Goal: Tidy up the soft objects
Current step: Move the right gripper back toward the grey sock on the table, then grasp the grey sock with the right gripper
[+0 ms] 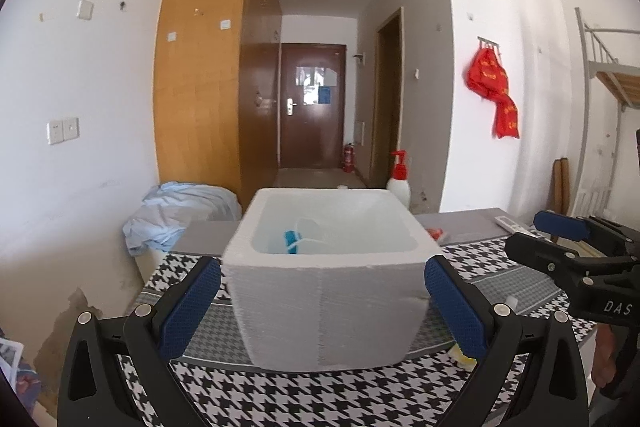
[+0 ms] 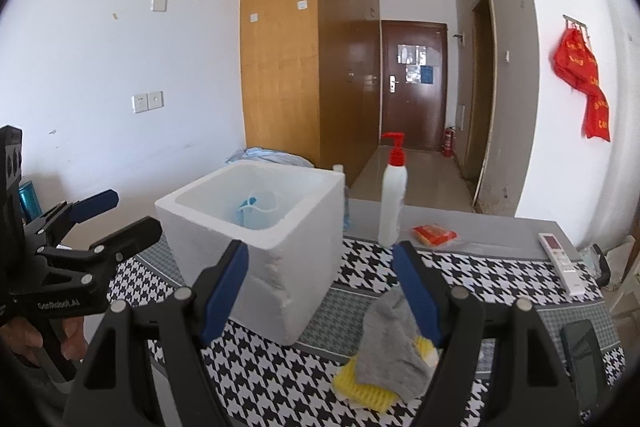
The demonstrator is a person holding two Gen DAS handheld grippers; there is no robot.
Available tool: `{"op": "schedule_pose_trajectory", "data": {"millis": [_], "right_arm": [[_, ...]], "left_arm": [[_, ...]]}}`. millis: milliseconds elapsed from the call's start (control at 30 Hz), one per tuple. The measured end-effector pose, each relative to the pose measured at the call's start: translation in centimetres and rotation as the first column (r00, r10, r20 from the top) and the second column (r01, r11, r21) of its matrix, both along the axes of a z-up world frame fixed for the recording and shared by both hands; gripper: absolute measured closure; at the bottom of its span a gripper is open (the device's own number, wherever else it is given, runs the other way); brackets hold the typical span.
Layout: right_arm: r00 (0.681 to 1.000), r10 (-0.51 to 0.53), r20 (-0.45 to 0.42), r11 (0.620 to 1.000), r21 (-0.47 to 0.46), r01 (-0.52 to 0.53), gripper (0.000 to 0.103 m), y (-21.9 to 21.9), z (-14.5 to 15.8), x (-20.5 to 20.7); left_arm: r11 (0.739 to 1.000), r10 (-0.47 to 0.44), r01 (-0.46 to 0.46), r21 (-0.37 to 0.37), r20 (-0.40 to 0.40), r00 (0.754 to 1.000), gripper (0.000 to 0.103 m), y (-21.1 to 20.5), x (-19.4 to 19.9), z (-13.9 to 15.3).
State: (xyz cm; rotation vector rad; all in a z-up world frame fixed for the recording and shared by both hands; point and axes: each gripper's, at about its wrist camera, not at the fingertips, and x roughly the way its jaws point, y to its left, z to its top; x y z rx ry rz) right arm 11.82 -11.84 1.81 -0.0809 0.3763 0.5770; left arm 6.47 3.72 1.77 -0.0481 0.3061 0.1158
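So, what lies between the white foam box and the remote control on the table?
In the right wrist view, a white pump bottle and an orange packet stand between the foam box and the remote control.

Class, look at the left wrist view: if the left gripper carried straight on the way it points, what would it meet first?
Most likely the near wall of the white foam box, which sits centred between the open left gripper; depth is hard to judge.
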Motion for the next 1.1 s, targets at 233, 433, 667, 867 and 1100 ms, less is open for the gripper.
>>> {"op": "schedule_pose_trajectory", "data": {"millis": [233,433,667,867,1100], "right_arm": [[0.999,-0.037,0.002,0.999,0.008,0.037,0.024,-1.7,-0.2,-0.3],[0.997,-0.073,-0.006,0.997,0.017,0.073,0.024,-3.3,-0.5,-0.3],[0.995,-0.098,-0.008,0.995,0.013,0.098,0.024,-4.4,-0.8,-0.5],[0.991,-0.131,-0.02,0.991,0.01,0.131,0.024,-5.6,-1.3,-0.6],[0.987,-0.16,-0.03,0.987,0.012,0.16,0.024,-7.0,-1.7,-0.6]], "left_arm": [[0.999,-0.042,0.041,-0.012,-0.015,0.999,0.001,-1.6,0.5,-0.4],[0.997,-0.079,0.079,-0.009,-0.025,0.997,0.001,-3.1,0.9,-0.7],[0.994,-0.108,0.108,-0.019,-0.026,0.994,0.001,-4.1,1.1,-0.9],[0.99,-0.142,0.141,-0.02,-0.032,0.989,0.001,-5.2,1.4,-1.2],[0.983,-0.181,0.18,-0.024,-0.05,0.982,0.001,-6.5,1.8,-1.7]]}}
